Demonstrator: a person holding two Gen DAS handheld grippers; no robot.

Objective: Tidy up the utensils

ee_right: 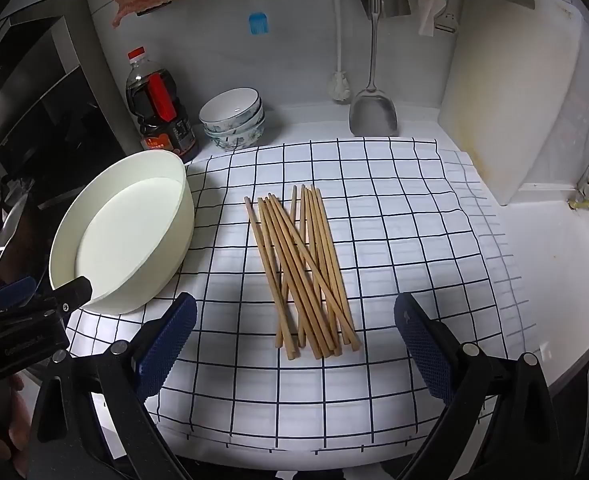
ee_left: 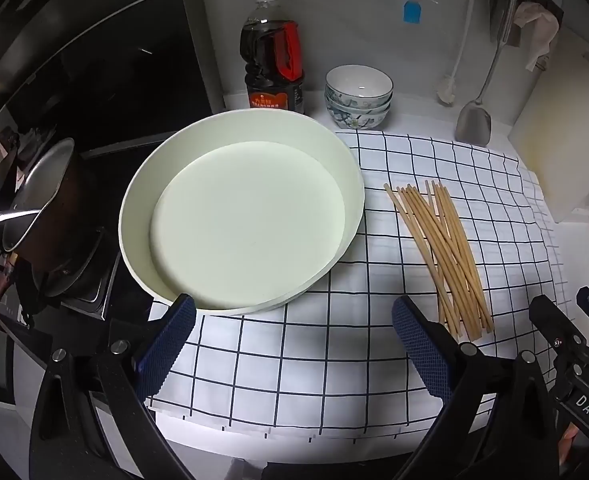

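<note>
Your left gripper and right gripper both hover over the checked cloth with jaws wide apart, nothing between them. The chopsticks lie in a loose crossed pile on the cloth just ahead of your right gripper; the overlap makes an exact count hard, roughly a dozen. To their left sits one round white tray, its near rim partly hidden behind your left finger. Farther back on the desk stand three stacked bowls, one dark sauce bottle, and a hanging spatula. A pot at the left edge is cut off and dim.
</note>
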